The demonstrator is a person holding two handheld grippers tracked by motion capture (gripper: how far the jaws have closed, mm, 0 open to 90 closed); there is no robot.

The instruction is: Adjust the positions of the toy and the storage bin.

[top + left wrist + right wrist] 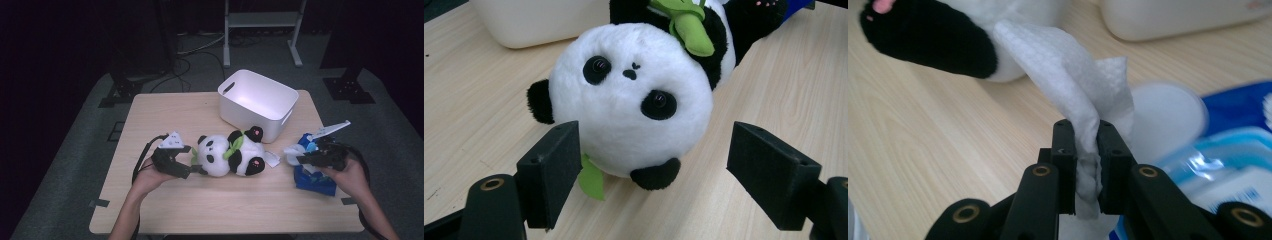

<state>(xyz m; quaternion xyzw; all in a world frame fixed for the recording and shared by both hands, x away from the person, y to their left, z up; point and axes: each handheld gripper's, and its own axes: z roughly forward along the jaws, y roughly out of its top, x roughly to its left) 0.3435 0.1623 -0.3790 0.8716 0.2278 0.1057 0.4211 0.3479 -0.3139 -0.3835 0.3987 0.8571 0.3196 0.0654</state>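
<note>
A black-and-white panda plush [230, 152] with a green leaf collar lies on its side in the middle of the wooden table [200, 205]. My left gripper [189, 161] stands open at its head. In the left gripper view the jaws flank the round white head [634, 95], with a clear gap on the right side. My right gripper [300, 159] hovers over a blue wet-wipe pack [312, 182] at the table's right. It is shut on a white wipe [1063, 65], which trails toward the panda's black foot [933, 42].
A white plastic bin [257, 102] stands just behind the panda, its open top facing up. The wipe pack's round white lid [1168, 112] is flipped open. Bare tabletop lies along the near edge and at the back left.
</note>
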